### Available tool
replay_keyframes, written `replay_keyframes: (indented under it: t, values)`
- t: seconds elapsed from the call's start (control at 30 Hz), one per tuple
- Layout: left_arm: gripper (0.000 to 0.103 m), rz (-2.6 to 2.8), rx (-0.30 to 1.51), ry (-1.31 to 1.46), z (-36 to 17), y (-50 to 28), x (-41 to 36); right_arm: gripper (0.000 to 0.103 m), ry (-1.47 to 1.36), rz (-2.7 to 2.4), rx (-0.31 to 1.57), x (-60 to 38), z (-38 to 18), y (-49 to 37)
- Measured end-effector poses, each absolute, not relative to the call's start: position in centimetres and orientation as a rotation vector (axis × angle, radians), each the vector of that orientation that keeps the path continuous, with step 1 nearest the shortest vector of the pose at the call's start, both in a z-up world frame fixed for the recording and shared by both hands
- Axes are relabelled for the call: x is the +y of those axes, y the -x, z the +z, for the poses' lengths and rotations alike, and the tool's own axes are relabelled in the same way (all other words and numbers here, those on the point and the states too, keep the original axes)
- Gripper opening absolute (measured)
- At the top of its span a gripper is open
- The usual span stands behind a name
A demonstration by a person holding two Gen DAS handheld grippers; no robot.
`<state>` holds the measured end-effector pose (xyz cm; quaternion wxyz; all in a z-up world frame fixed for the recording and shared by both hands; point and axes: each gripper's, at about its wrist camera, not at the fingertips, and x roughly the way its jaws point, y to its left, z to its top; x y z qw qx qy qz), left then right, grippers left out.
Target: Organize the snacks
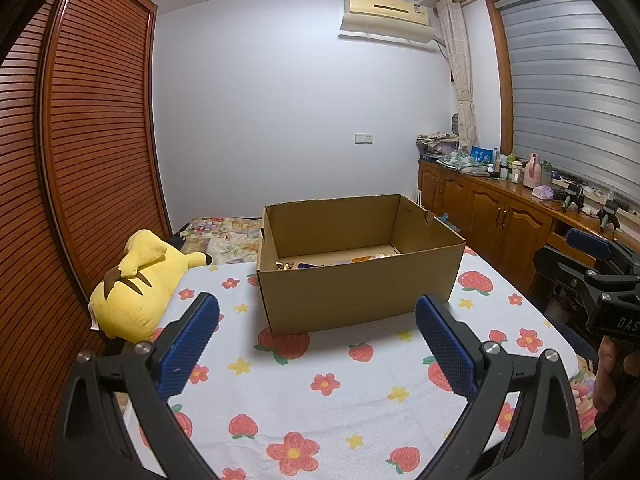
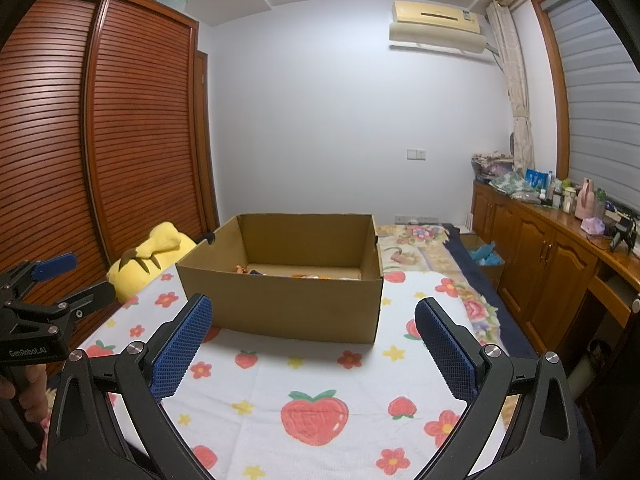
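Note:
An open brown cardboard box (image 1: 352, 292) stands on a strawberry-and-flower cloth (image 1: 304, 400); it also shows in the right wrist view (image 2: 288, 308). Several small snack packets (image 1: 304, 265) lie on its floor, mostly hidden by the near wall; they also show in the right wrist view (image 2: 280, 273). My left gripper (image 1: 318, 312) is open and empty, short of the box. My right gripper (image 2: 314, 314) is open and empty, also short of the box. Each gripper shows in the other's view: the right (image 1: 592, 264), the left (image 2: 60, 280).
A yellow plush toy (image 1: 136, 284) lies left of the box against a slatted wooden wardrobe (image 1: 80, 160). A wooden cabinet (image 1: 500, 208) with bottles and clutter runs along the right. A floral quilt (image 2: 424, 244) lies behind the box.

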<state>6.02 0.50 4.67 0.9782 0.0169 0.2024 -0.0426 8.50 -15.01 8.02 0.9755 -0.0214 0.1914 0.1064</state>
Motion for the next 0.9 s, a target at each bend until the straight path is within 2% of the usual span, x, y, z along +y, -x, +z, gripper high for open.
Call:
replay_keyframes:
  t: [0.9]
  values:
    - [0.1,-0.083,0.409,-0.034,4.54,-5.85,0.62,0.103,0.043,0.216,0.385,-14.9,7.98,-8.5]
